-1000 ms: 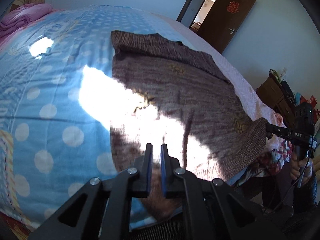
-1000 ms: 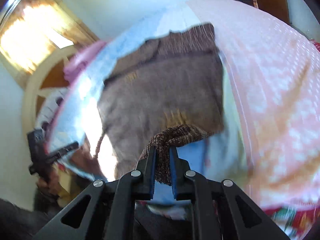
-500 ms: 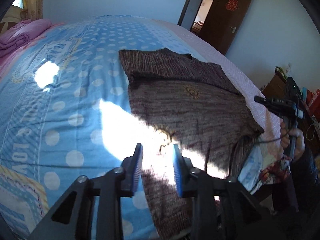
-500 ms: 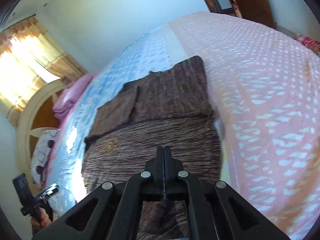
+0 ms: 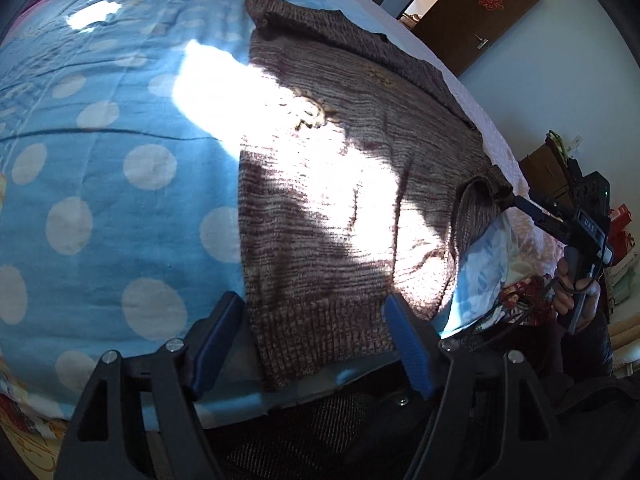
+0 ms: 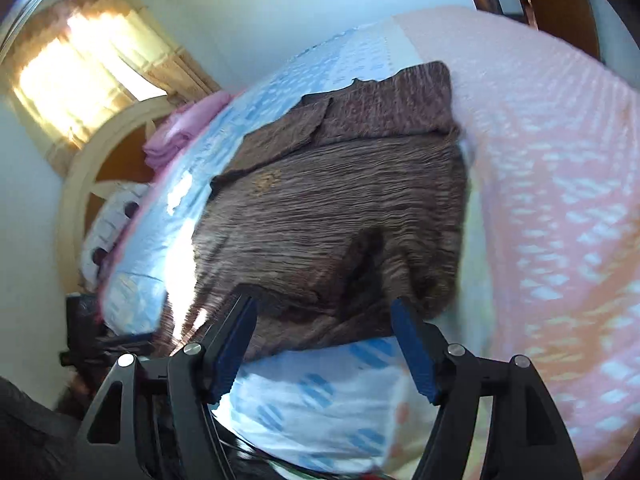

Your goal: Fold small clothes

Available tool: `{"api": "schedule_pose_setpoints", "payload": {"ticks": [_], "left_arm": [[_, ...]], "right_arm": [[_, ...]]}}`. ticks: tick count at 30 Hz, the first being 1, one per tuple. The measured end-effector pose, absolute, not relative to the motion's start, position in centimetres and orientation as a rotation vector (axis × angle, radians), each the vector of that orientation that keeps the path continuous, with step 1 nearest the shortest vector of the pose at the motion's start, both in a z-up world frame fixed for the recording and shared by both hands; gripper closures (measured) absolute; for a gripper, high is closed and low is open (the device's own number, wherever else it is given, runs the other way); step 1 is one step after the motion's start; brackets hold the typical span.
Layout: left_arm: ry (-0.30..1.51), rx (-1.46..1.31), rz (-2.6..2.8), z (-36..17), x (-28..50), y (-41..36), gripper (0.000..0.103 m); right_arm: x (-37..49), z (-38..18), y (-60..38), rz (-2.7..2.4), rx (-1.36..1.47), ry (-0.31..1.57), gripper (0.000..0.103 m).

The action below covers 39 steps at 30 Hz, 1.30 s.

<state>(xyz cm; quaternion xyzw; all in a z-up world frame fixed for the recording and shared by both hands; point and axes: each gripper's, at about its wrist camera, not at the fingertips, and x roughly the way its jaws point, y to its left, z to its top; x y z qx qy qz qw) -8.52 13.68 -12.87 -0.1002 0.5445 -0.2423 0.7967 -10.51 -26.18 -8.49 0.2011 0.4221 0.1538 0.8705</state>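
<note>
Along the bottom of both frames, two black tongs gape wide, grasping nothing.

Left gripper (image 5: 312, 344) frames the ribbed hem of the brown knit sweater (image 5: 340, 184), which fills the frame's centre on the blue dotted bedspread (image 5: 100, 200). Right gripper (image 6: 324, 344) opens at the sweater's rumpled lower corner. Sleeves look folded; next likely means pinching the hem corners and folding upward.

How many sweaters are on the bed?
1. The brown knit sweater lies spread on the blue polka-dot bedspread, its hem nearest the open left gripper. Nothing else folded shows.
</note>
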Motion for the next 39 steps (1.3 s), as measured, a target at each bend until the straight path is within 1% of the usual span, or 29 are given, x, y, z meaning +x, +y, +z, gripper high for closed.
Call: {"api": "schedule_pose_setpoints", "payload": {"ticks": [1,3,4,5,6,7,8,9,11,18,23,27,28,29,30,31,32,33,34,35,39], "left_arm": [[1.168,-0.207,-0.516,-12.9,-8.5,13.5,0.032],[1.165,-0.181,-0.498,-13.1,-8.7,13.1,0.041],[1.164,-0.169,-0.488,-13.2,-8.8,12.8,0.054],[1.167,-0.157,-0.473,-13.3,-8.8,12.7,0.074],[1.177,-0.156,-0.462,-13.6,-8.8,12.7,0.086],[1.188,-0.165,-0.458,-13.8,-8.6,12.8,0.089],[1.191,-0.184,-0.462,-13.9,-8.4,13.1,0.089],[1.193,-0.201,-0.469,-13.8,-8.3,13.4,0.090],[1.190,-0.210,-0.485,-13.4,-8.0,13.5,0.093],[1.130,-0.240,-0.576,-10.3,-4.2,11.9,0.094],[1.078,-0.315,-0.577,-8.0,1.9,11.3,0.094],[1.074,-0.312,-0.484,-7.9,7.5,11.7,0.093],[1.093,-0.342,-0.477,-8.1,9.0,12.2,0.091],[1.110,-0.375,-0.473,-8.2,9.8,12.7,0.089],[1.125,-0.423,-0.485,-8.3,10.6,13.6,0.086],[1.119,-0.458,-0.503,-8.2,10.8,14.4,0.080],[1.100,-0.469,-0.512,-7.9,10.7,14.8,0.072],[1.072,-0.455,-0.505,-7.5,10.5,15.3,0.067],[1.041,-0.420,-0.486,-7.1,10.2,15.7,0.057],[1.009,-0.373,-0.465,-6.8,9.7,16.0,0.052],[0.949,-0.167,-0.469,-7.0,8.3,15.0,0.051]], "right_arm": [[-9.7,-8.9,-25.6,0.303,0.415,0.887,0.033],[-8.6,-9.7,-24.6,0.300,0.413,0.900,0.033],[-7.6,-10.5,-24.0,0.290,0.412,0.937,0.033],[-7.1,-11.0,-23.5,0.272,0.407,0.966,0.035],[-6.8,-11.1,-23.2,0.233,0.377,0.964,0.051],[-6.6,-10.8,-23.0,0.205,0.338,0.962,0.064],[-6.5,-10.7,-23.1,0.198,0.330,0.977,0.093],[-6.4,-10.7,-23.6,0.205,0.364,0.991,0.098],[-6.5,-10.3,-24.9,0.234,0.456,0.987,0.099],[-5.3,-6.4,-27.2,0.322,0.612,0.868,0.099],[-1.9,-5.6,-28.7,0.259,0.659,0.798,0.099],[-0.9,-5.9,-29.6,0.126,0.597,0.735,0.097],[-0.7,-6.2,-29.7,0.095,0.586,0.758,0.094],[-0.7,-6.4,-29.9,0.078,0.591,0.781,0.086],[-1.0,-6.6,-30.2,0.070,0.605,0.788,0.075],[-1.6,-6.6,-30.4,0.070,0.618,0.776,0.069],[-2.3,-6.5,-30.5,0.072,0.619,0.758,0.059],[-2.9,-6.5,-30.4,0.068,0.607,0.746,0.051],[-3.5,-6.3,-30.4,0.067,0.592,0.735,0.050],[-3.8,-6.3,-30.3,0.070,0.582,0.727,0.050],[-4.9,-6.0,-29.1,0.087,0.499,0.712,0.050]]}}
